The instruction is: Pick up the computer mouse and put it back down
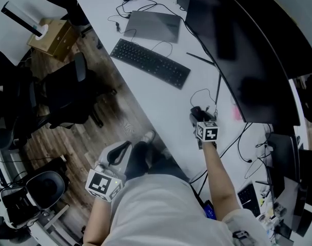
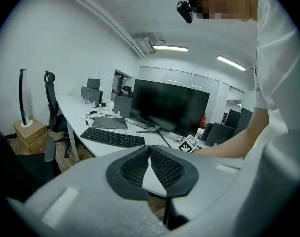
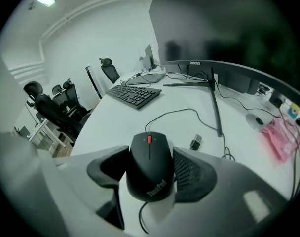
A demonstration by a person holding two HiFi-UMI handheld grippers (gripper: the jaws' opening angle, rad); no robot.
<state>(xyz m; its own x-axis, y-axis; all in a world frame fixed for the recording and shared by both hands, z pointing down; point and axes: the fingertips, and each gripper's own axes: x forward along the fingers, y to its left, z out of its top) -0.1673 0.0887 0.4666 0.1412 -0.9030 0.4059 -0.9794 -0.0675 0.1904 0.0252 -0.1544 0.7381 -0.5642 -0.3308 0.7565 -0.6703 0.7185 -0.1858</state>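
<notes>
Watching from beside the desk (image 3: 115, 117), I see the right gripper (image 3: 149, 156) clamped on the sides of the computer mouse (image 3: 150, 169), at or just above the white top; I can't tell which. An even squeeze, a level mouse and slack in its cable (image 3: 175, 113) would serve best. The left gripper (image 2: 150, 156) hangs empty off the desk, jaws together.

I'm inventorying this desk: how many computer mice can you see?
1: a black corded computer mouse between the right claw's jaws. More may hide behind the black monitor.
</notes>
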